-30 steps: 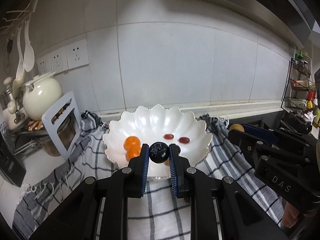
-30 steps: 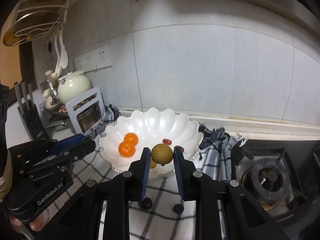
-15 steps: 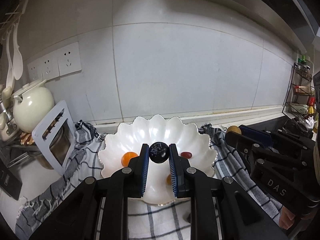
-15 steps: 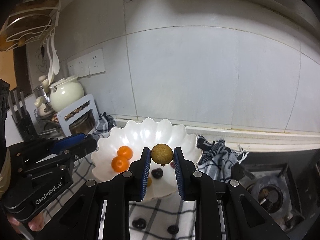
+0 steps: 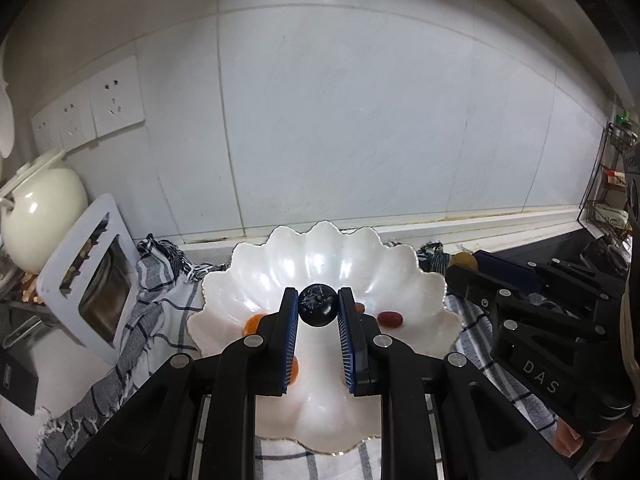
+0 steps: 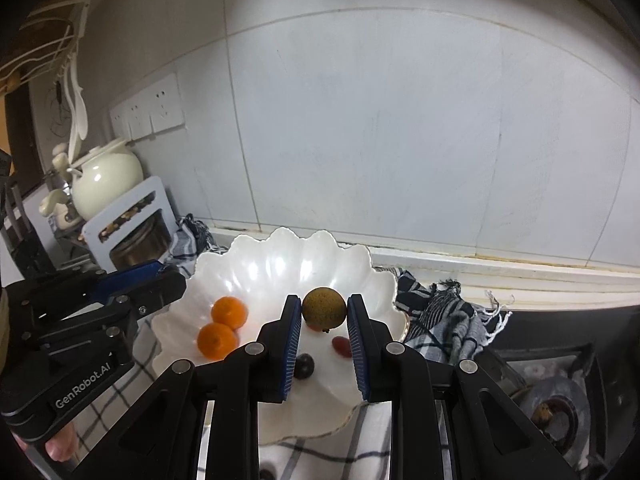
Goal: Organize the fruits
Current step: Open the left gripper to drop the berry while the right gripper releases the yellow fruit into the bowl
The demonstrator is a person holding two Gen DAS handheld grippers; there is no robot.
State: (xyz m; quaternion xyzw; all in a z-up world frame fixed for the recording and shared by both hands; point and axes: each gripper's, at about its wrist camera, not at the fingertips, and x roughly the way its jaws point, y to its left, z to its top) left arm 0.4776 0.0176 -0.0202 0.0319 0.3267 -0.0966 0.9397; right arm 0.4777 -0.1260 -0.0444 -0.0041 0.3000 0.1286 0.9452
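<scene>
A wall of pale tiles fills the upper half of both views, with a row of white sockets [image 6: 148,110] at the left. Below it the tabletop carries a grey-and-white checked cloth [image 5: 156,288], and on the cloth sits a white scalloped bowl [image 6: 256,264] at lower centre.

Much of the bowl's near half is hidden behind the black tool arms. In the left wrist view the left tool [image 5: 318,308] is clenched on a dark round fruit [image 5: 318,311], held above the middle of the bowl; an orange fruit [image 5: 254,323] peeps out left of its arm and another is cut to a sliver lower down. A red oval fruit [image 5: 389,319] lies in the bowl to the right, with a second one mostly covered by the finger. In the right wrist view the right tool [image 6: 324,312] grips a speckled yellow-brown fruit [image 6: 324,306] over the bowl's right half. Below it two orange fruits [image 6: 228,312] touch each other at the bowl's left, and a dark fruit [image 6: 304,366] and a red one [image 6: 341,346] show in the gap between the fingers. Small dark shapes at the bottom edge are too cut off to name.

The bowl's far rim stands near the wall ledge. At the left a white rack [image 6: 132,220] and a cream pot [image 6: 106,180] crowd close to the cloth; at the lower right a dark stove burner [image 6: 548,408] lies beside it. Each tool appears at the other view's side edge, near the bowl rim.
</scene>
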